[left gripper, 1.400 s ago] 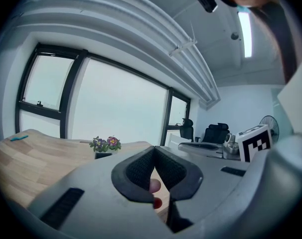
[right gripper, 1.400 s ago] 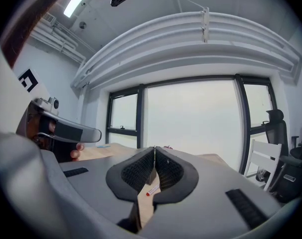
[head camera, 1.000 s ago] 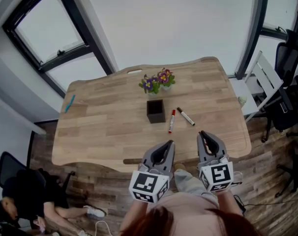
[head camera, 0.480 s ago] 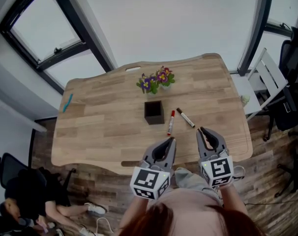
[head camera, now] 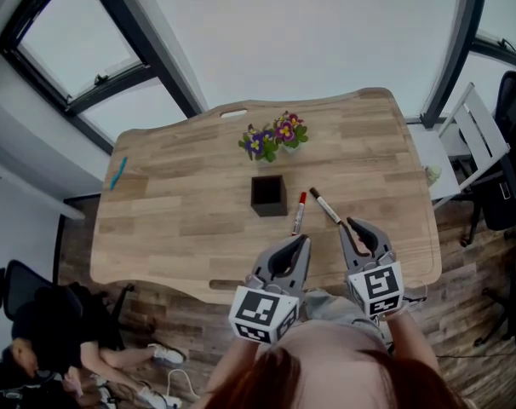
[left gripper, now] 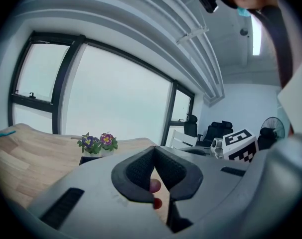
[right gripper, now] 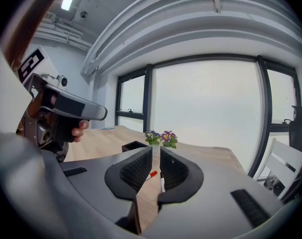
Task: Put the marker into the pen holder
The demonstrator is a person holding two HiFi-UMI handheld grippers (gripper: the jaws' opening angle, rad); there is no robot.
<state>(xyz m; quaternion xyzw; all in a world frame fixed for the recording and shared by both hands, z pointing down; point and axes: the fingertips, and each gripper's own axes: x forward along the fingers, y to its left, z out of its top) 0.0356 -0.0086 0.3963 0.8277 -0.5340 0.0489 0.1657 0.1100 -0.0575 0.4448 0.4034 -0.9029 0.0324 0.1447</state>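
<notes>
A black square pen holder (head camera: 268, 194) stands mid-table on the wooden table (head camera: 181, 220). Just right of it lie two markers: one red-capped (head camera: 298, 212), one dark-capped (head camera: 324, 205). Both grippers hover at the table's near edge, short of the markers. My left gripper (head camera: 301, 239) has its jaws closed together with nothing between them. My right gripper (head camera: 353, 225) shows a narrow empty gap. In the right gripper view that gap (right gripper: 156, 151) frames the red-capped marker (right gripper: 151, 175), with the pen holder (right gripper: 133, 146) to its left.
A small pot of purple and pink flowers (head camera: 273, 135) stands behind the holder. A teal pen (head camera: 117, 173) lies at the table's far left edge. White and black chairs (head camera: 488, 143) stand right of the table. A person (head camera: 37, 331) sits on the floor at lower left.
Both grippers have crept slightly forward toward the table edge; the head view has shifted a little. Markers and holder have not moved.
</notes>
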